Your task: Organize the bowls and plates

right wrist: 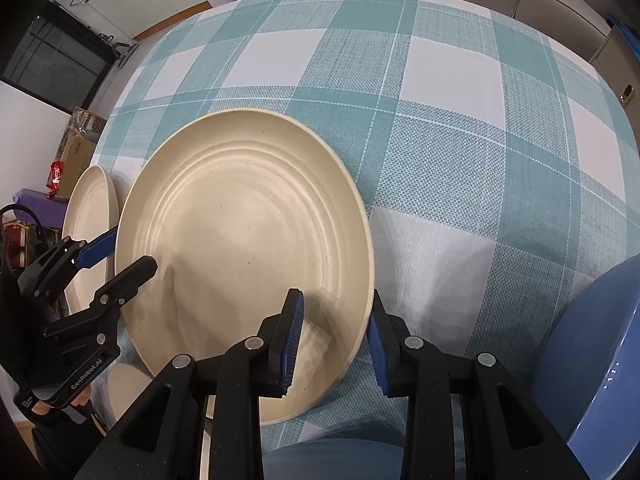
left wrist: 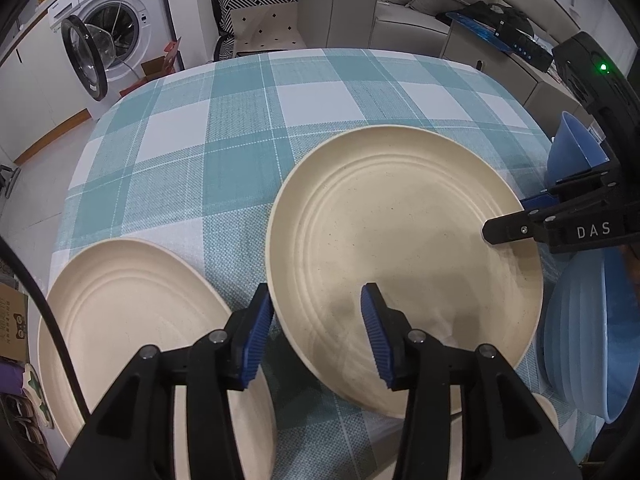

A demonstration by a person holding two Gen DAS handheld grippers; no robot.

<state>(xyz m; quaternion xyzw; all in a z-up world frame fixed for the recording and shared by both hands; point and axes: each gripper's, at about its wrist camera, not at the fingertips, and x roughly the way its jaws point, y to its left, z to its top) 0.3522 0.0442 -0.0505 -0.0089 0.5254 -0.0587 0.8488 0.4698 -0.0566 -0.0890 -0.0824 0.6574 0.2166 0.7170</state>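
A large cream plate [left wrist: 400,216] [right wrist: 244,236] is over the teal checked tablecloth [left wrist: 240,140]. My right gripper [right wrist: 336,304] is shut on its right rim, one pad inside the plate and the other outside; the left wrist view shows this gripper [left wrist: 506,218] at the plate's far right edge. My left gripper [left wrist: 316,294] [right wrist: 132,248] is open and straddles the plate's opposite rim, and its pads do not press on it. A second cream plate [left wrist: 132,312] [right wrist: 92,208] lies beside it at the table's left edge.
A blue bowl [left wrist: 572,148] and a stack of blue ribbed dishes [left wrist: 592,328] [right wrist: 592,360] sit at the right. A small cream dish [right wrist: 124,388] lies near the front edge. Beyond the table are a washing machine [left wrist: 104,32] with its door open, a chair [left wrist: 260,12] and a sofa [left wrist: 380,4].
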